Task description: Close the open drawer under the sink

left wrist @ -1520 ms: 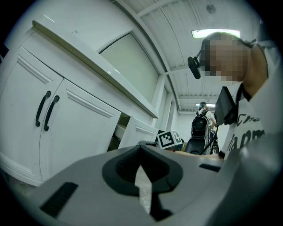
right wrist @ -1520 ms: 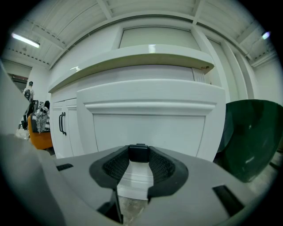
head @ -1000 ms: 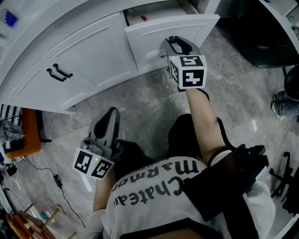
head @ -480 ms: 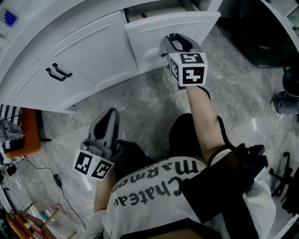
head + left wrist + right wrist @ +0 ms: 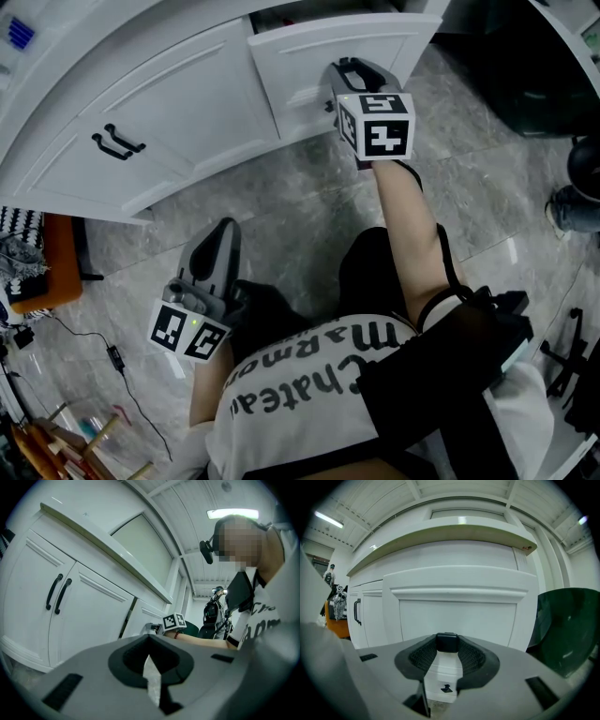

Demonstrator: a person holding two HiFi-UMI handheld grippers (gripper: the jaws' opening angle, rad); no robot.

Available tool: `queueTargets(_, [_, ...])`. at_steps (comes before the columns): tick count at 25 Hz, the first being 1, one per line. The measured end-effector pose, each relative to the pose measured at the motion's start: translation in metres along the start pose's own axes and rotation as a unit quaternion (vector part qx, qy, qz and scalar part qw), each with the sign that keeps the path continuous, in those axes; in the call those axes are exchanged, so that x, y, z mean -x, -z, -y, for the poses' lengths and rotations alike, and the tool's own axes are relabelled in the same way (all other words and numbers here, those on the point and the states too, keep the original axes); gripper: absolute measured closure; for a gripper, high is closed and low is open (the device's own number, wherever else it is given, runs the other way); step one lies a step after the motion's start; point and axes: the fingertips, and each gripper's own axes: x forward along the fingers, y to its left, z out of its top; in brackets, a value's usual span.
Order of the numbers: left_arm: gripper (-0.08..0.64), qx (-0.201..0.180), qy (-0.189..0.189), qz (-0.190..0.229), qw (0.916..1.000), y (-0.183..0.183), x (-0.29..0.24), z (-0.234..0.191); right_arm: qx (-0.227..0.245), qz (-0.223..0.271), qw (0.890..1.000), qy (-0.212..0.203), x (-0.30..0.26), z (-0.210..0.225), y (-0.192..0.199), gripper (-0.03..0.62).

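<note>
Drawer: the white drawer point(image 5: 328, 56) sits under the surface's edge point(image 5: 440, 534), at the top middle of the head view. Its front stands a little proud of the cabinet face, and a sliver of its inside shows above the front.
Handle: a black handle point(image 5: 447, 642) sits low on the middle of the drawer front, between the right tool's jaws.
Right tool: the right tool point(image 5: 349, 75) is held out on a stretched arm point(image 5: 412, 234) and points almost level at the drawer front. Its jaws stand fairly wide, one on each side of the handle, with the pads against it. Its marker cube point(image 5: 377, 129) faces up toward the head camera.
Left tool: the left tool point(image 5: 223, 232) is low beside the person's knee, over the floor point(image 5: 309, 206) and well apart from the drawer. Its jaws are together at the tips with nothing between them. It faces the cabinet doors.
Cabinet doors: a pair of white cabinet doors point(image 5: 159, 112), both closed, stands left of the drawer. Two black bar handles point(image 5: 117, 143) sit side by side where the doors meet.
Floor: grey marbled tiles, with a thin black cable point(image 5: 94, 347) lying on them at the left.
Right of drawer: a dark green rounded object point(image 5: 567, 625) stands just beside the cabinet. What it is I cannot tell.
</note>
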Motion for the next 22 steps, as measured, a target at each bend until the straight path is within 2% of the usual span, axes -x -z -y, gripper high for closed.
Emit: queueTargets(22, [0.552, -0.008, -0.037, 0.009, 0.9992, -0.014, 0.025, -0.009, -0.002, -0.009, 1.0, -0.002, -0.024, 0.006, -0.013, 0.446])
